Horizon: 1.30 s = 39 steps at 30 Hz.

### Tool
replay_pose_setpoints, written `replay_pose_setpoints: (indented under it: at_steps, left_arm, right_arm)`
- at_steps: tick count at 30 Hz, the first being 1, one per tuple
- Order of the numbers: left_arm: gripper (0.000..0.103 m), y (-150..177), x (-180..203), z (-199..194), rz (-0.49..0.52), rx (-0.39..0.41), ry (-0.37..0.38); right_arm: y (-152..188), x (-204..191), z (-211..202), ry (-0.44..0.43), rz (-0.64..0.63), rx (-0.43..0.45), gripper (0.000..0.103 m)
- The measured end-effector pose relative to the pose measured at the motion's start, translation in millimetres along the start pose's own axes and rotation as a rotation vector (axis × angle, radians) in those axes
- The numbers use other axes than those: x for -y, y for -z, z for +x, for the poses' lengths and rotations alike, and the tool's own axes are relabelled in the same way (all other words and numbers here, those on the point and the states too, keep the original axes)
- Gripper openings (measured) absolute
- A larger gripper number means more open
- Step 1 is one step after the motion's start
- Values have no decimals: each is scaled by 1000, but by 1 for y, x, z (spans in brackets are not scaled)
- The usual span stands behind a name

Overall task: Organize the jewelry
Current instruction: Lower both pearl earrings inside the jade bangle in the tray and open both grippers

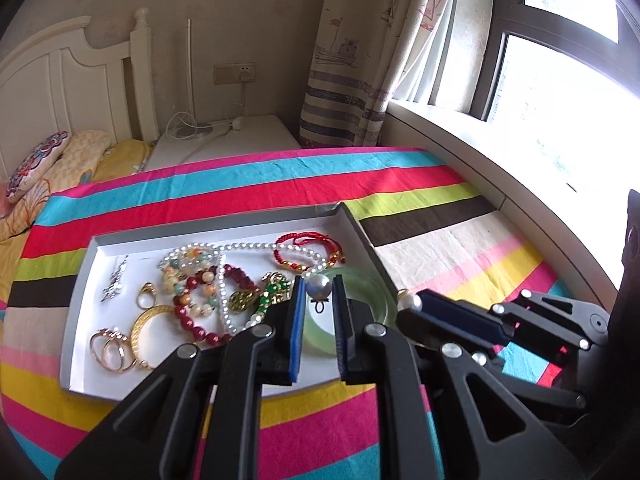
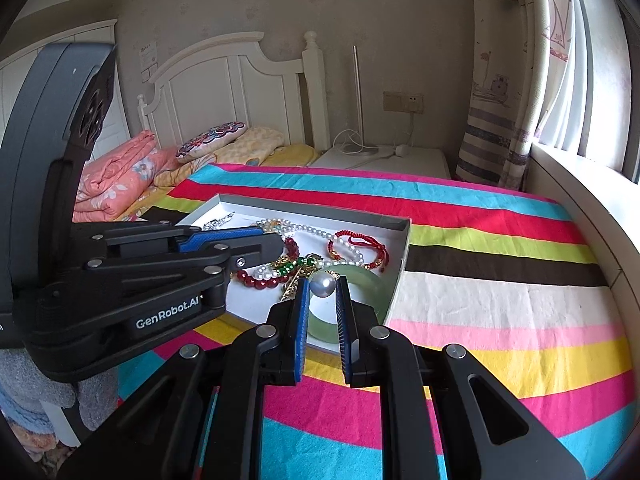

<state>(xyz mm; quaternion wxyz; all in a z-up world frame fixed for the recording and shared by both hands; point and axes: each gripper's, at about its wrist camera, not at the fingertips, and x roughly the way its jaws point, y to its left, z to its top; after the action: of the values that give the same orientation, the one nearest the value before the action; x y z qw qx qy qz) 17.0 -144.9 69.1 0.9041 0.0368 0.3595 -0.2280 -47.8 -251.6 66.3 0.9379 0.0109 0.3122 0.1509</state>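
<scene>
Each of the tongs is clamped on a large pearl piece. The left tongs (image 1: 319, 286) are closed on one pearl (image 1: 319, 285), beneath which a small dark ring fitting is seen. The right tongs (image 2: 323, 285) are closed on a second pearl (image 2: 323, 284); in the left view this second pearl (image 1: 410, 301) is seen from the side, at the tip of the right tongs (image 1: 412, 305).

Only in the left view is the whole shallow grey box (image 1: 224, 222) shown on the striped bedspread (image 1: 248, 184): gold rings (image 1: 110, 350), a gold bangle (image 1: 150, 332), a silver piece (image 1: 116, 280), a dark red bead bracelet (image 1: 200, 316), a white pearl strand (image 1: 256, 246), a red cord bracelet (image 1: 308, 250) and a pale green jade bangle (image 1: 360, 292) are held in it. In the right view much of the box (image 2: 320, 207) is hidden by the left tongs (image 2: 276, 240); folded pink bedding (image 2: 120, 176) is seen only there.
</scene>
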Motion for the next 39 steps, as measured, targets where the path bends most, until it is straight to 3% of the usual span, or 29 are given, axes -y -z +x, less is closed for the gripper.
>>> replay_pose_setpoints:
  at_steps: [10, 16, 19, 22, 24, 29, 31, 33, 39]
  left_arm:
    - [13, -14, 0, 44, 12, -78, 10]
    - [13, -13, -6, 54, -11, -115, 58]
    - [21, -13, -8, 52, -28, -112, 75]
    - [40, -13, -11, 44, -44, -91, 71]
    - [49, -15, -15, 34, -52, -62, 59]
    - [89, -16, -29, -8, -71, 75, -37]
    - [100, -12, -36, -27, -87, 147, -85]
    - [100, -5, -43, -45, -87, 214, -124]
    - [100, 29, -74, -70, -188, 275, -225]
  right_arm:
    - [-5, 4, 33, 29, -18, -67, 14]
    - [-3, 3, 46, 48, -37, -100, 14]
    - [-1, 7, 44, 42, -15, -101, 16]
    - [-1, 9, 41, 41, -2, -99, 17]
    - [-1, 11, 37, 44, 8, -91, 27]
    - [-2, 14, 20, 48, 52, -45, 32]
    - [-4, 14, 12, 54, 79, -17, 40]
    - [-5, 11, 4, 50, 99, 15, 62]
    - [-5, -18, -3, 84, 84, 91, 84]
